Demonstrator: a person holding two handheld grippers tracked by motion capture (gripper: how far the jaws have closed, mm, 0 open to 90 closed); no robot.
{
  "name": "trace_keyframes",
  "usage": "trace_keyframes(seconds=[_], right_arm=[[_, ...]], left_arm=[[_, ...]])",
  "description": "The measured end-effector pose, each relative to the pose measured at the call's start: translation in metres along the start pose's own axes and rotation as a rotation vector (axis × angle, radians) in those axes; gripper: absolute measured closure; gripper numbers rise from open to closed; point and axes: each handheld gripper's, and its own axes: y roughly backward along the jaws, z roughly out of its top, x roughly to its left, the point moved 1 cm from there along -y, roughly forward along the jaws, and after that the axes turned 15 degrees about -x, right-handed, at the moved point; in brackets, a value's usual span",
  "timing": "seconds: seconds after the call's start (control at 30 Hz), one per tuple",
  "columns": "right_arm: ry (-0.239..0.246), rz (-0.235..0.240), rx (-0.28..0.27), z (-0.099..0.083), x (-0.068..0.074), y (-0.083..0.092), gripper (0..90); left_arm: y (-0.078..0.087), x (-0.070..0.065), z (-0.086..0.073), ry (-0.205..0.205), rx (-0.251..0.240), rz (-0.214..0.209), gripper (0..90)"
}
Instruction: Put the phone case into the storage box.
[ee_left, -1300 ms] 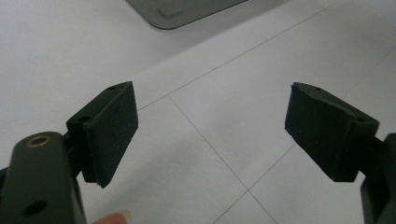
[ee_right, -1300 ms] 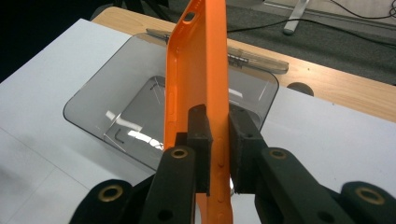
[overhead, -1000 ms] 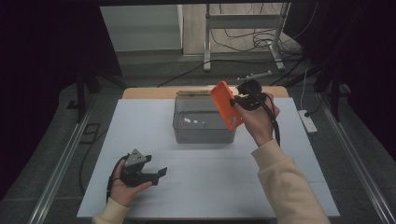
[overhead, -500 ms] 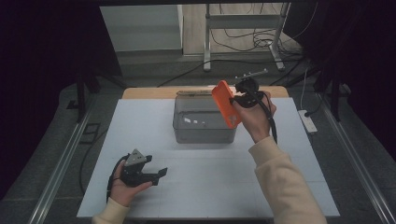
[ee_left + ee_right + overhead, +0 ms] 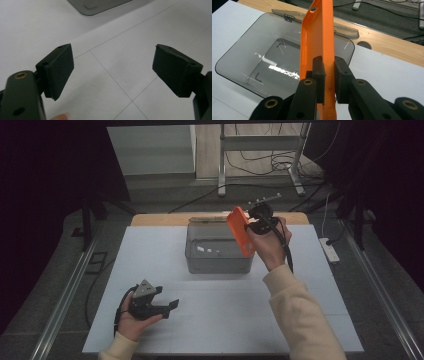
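right gripper stays pinching the orange case over the bin, barely shifted, apparently awaiting drop; left gripper spread, idle.

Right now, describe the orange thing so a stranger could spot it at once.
Find the grey plastic bin at the far middle of the white table. Above its right edge, the right hand-held gripper pinches an orange phone case, the one bright-coloured thing here.

White table sheet over wooden tabletop; power strip on floor at right; cables at far side
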Motion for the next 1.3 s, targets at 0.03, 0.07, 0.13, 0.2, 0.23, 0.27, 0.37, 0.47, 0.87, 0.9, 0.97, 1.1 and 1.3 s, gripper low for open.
trace_keyframes(seconds=[0.03,0.07,0.13,0.2,0.23,0.27,0.37,0.47,0.87,0.9,0.97,1.1,1.3], right_arm=[[0.000,0.000,0.001,0.000,0.000,0.000,80.5],[0.001,0.000,0.002,0.000,0.001,-0.001,80.5],[0.000,0.001,0.008,0.000,0.002,-0.002,80.5],[0.002,-0.003,0.011,0.000,0.002,-0.003,80.5],[0.006,-0.011,0.017,0.000,0.002,-0.005,80.5],[0.006,-0.015,0.018,0.000,0.003,-0.006,80.5],[0.008,-0.025,0.021,0.000,0.002,-0.008,80.4],[0.011,-0.039,0.026,-0.001,0.002,-0.010,80.4],[0.014,-0.073,0.040,-0.002,0.002,-0.015,80.4],[0.014,-0.073,0.045,-0.003,0.003,-0.016,80.4],[0.013,-0.074,0.043,-0.003,0.004,-0.016,80.4],[0.010,-0.085,0.046,-0.003,0.006,-0.018,80.5],[-0.014,-0.108,0.059,-0.005,0.007,-0.024,80.4]], left_arm=[[0.000,0.000,0.000,0.000,0.000,0.000,17.1],[0.000,0.000,0.000,0.000,0.001,0.000,17.1],[0.000,0.000,0.000,0.000,0.001,0.001,17.1],[0.000,0.000,0.000,0.000,0.001,0.000,17.1],[0.000,0.000,0.000,-0.001,0.001,0.000,17.1],[0.000,0.000,0.000,-0.001,0.001,0.000,17.1],[0.000,0.000,0.000,0.000,0.002,-0.001,17.1],[0.000,0.000,0.000,0.003,0.000,-0.002,17.1],[0.000,0.001,0.000,0.002,-0.004,-0.001,17.1],[0.000,0.001,0.000,0.003,-0.004,-0.001,17.1],[0.001,0.001,0.000,0.006,-0.007,-0.002,17.1],[0.000,0.001,0.002,0.004,-0.012,-0.010,17.1],[-0.003,0.002,0.004,0.000,-0.013,-0.028,17.1]])
